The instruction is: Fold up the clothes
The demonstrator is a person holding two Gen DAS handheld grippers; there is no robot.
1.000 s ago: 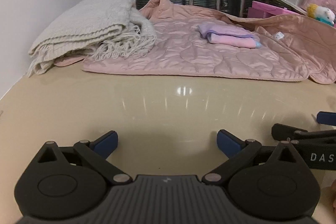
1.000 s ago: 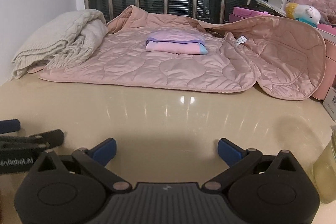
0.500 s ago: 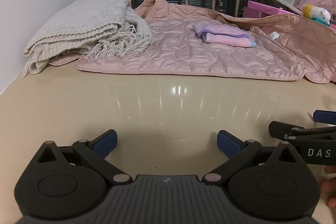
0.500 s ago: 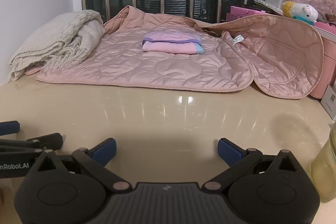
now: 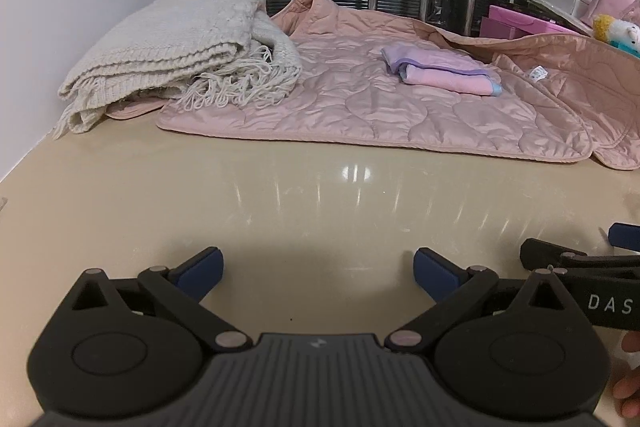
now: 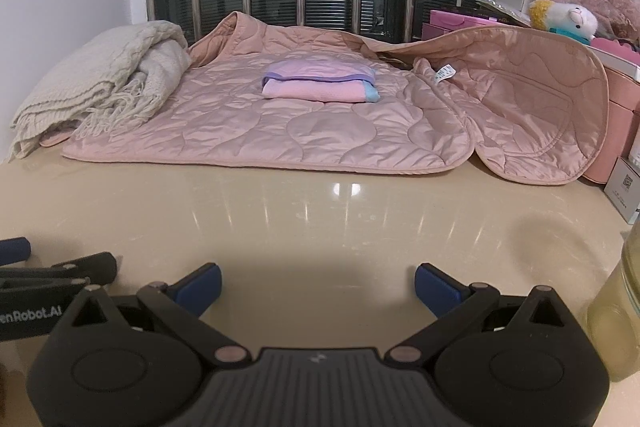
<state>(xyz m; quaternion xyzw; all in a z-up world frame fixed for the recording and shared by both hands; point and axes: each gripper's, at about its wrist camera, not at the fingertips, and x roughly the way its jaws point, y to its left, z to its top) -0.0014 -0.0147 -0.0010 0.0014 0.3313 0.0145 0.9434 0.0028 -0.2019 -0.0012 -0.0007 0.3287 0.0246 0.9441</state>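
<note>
Both the left gripper [image 5: 316, 267] and right gripper [image 6: 318, 281] gape empty over the glossy beige tabletop [image 6: 320, 223], well short of the quilted pink jacket [image 6: 280, 123].

jar [image 6: 616, 331]: cut off right | quilted jacket [image 5: 400, 107]: left corner hidden under knitted blanket [image 5: 172, 55]

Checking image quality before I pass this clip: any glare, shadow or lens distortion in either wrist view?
Left wrist view: a bright ceiling-light glare on the glossy table, a soft shadow ahead of the left gripper, window bars bowed by the fisheye. Right wrist view: the same glare, dark vignetted corners, the pink quilted jacket sharp.
</note>
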